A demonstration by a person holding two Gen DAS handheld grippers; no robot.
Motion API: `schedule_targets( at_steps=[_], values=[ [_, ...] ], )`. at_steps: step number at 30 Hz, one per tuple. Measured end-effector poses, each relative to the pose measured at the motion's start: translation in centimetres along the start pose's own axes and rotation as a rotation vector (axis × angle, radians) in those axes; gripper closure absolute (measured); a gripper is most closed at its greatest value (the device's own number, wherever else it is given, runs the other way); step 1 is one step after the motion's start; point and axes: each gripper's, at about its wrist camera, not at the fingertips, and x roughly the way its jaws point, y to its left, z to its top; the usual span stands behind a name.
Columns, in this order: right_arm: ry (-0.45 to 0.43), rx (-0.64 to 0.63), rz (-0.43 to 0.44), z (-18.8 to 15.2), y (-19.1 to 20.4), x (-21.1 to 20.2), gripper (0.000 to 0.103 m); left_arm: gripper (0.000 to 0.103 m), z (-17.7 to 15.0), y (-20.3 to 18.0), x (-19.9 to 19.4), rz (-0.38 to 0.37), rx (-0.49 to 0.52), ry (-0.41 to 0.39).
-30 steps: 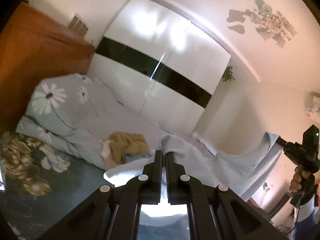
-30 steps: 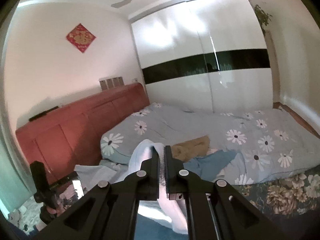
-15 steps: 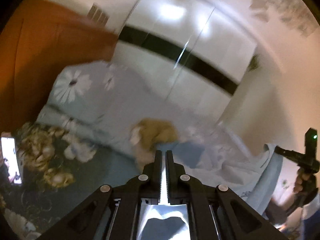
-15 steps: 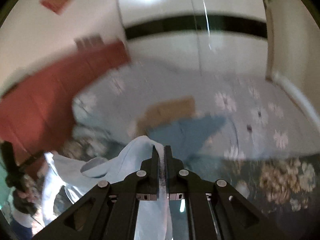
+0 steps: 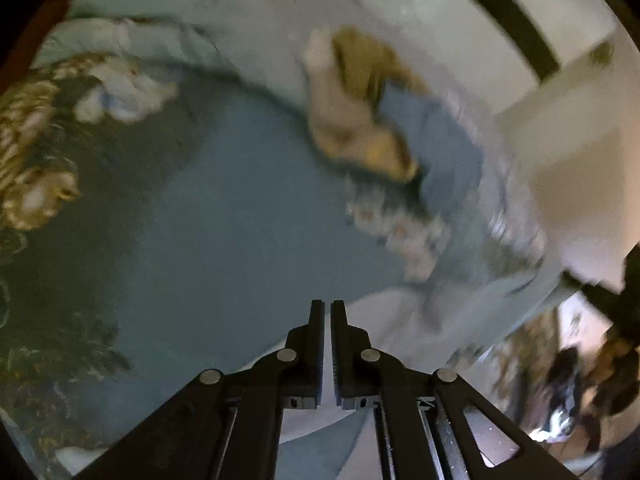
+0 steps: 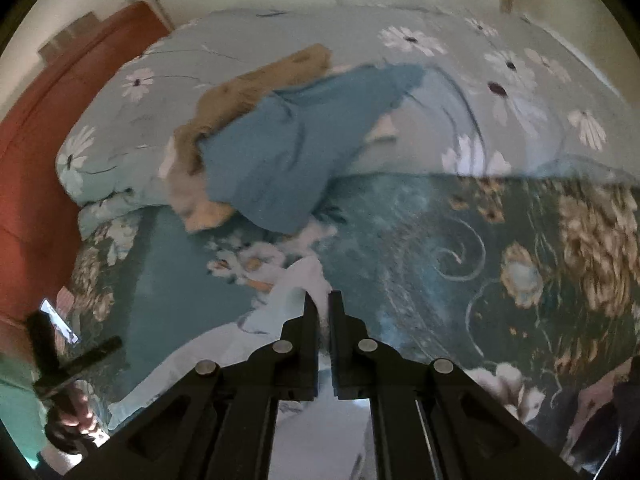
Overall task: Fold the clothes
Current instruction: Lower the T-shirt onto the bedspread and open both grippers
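A pale blue garment [image 5: 404,320] is stretched between my two grippers, low over the dark teal floral bedspread [image 5: 224,240]. My left gripper [image 5: 323,309] is shut on one edge of it; the cloth runs right toward the other gripper [image 5: 596,292]. In the right wrist view my right gripper [image 6: 318,300] is shut on another bunched edge of the garment [image 6: 292,292], which spreads left toward the left gripper [image 6: 72,364]. A heap of a tan garment [image 6: 248,88] and a blue garment [image 6: 288,152] lies farther back on the bed.
A pale blue duvet with white daisies [image 6: 500,80] covers the far half of the bed. A red-brown headboard [image 6: 36,148] runs along the left. A lit phone [image 6: 60,320] lies on the bedspread by the headboard. A white wardrobe [image 5: 500,20] stands behind.
Both grippers have tipped down fast from facing the wardrobe to facing the bed. The pale blue garment has come down with them toward the bedspread. Both remain shut on it.
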Motion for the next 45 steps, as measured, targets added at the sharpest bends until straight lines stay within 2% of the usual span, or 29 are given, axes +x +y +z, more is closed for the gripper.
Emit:
schedule_targets(
  at_steps=[2, 4, 6, 11, 14, 18, 19, 21, 23, 27, 30, 35, 39, 42, 45],
  values=[
    [0.011, 0.019, 0.002, -0.5, -1.5, 0.1, 0.099, 0.094, -0.4, -1.0, 3.0, 0.037, 0.039, 0.073],
    [0.02, 0.031, 0.004, -1.0, -2.6, 0.0, 0.098, 0.08, -0.5, -1.8, 5.6, 0.056, 0.075, 0.13],
    [0.027, 0.047, 0.008, -1.5, -3.5, 0.1, 0.098, 0.061, -0.6, -2.6, 7.4, 0.058, 0.102, 0.159],
    [0.045, 0.063, 0.025, -2.9, -5.1, 0.4, 0.098, 0.046, -0.3, -4.5, 10.0, 0.075, 0.182, 0.2],
    [0.046, 0.073, 0.042, -3.3, -5.6, 0.6, 0.098, 0.046, -0.7, -5.6, 11.5, 0.097, 0.232, 0.25],
    [0.041, 0.086, 0.063, -3.7, -6.0, 0.7, 0.098, 0.049, -1.7, -6.4, 12.1, 0.152, 0.289, 0.248],
    [0.041, 0.087, 0.067, -3.7, -6.1, 0.8, 0.098, 0.053, -1.8, -6.5, 12.1, 0.163, 0.29, 0.241],
    [0.04, 0.09, 0.078, -3.8, -6.3, 0.9, 0.098, 0.088, -2.0, -6.4, 11.9, 0.185, 0.281, 0.233],
    [0.04, 0.096, 0.09, -3.8, -6.4, 1.2, 0.098, 0.097, -2.2, -6.1, 11.7, 0.181, 0.255, 0.226],
    [0.024, 0.099, 0.103, -3.1, -6.5, 1.4, 0.098, 0.098, -2.4, -6.1, 10.2, 0.194, 0.217, 0.161],
    [0.001, 0.095, 0.111, -1.7, -6.3, 1.2, 0.098, 0.099, -1.0, -6.4, 7.9, 0.222, 0.203, 0.065],
    [-0.046, 0.054, 0.17, 3.0, -4.0, 1.1, 0.098, 0.099, 4.1, -6.8, 1.8, 0.292, 0.183, -0.152],
    [-0.053, -0.015, 0.151, 6.8, -1.2, 3.1, 0.098, 0.099, 8.7, -6.5, -1.4, 0.385, 0.16, -0.269],
    [-0.013, -0.065, 0.106, 8.5, 1.0, 5.9, 0.098, 0.098, 11.4, -5.9, -1.6, 0.458, 0.16, -0.274],
    [0.061, -0.089, 0.046, 8.4, 2.3, 9.7, 0.098, 0.098, 12.7, -4.9, -0.1, 0.512, 0.153, -0.221]
  ],
)
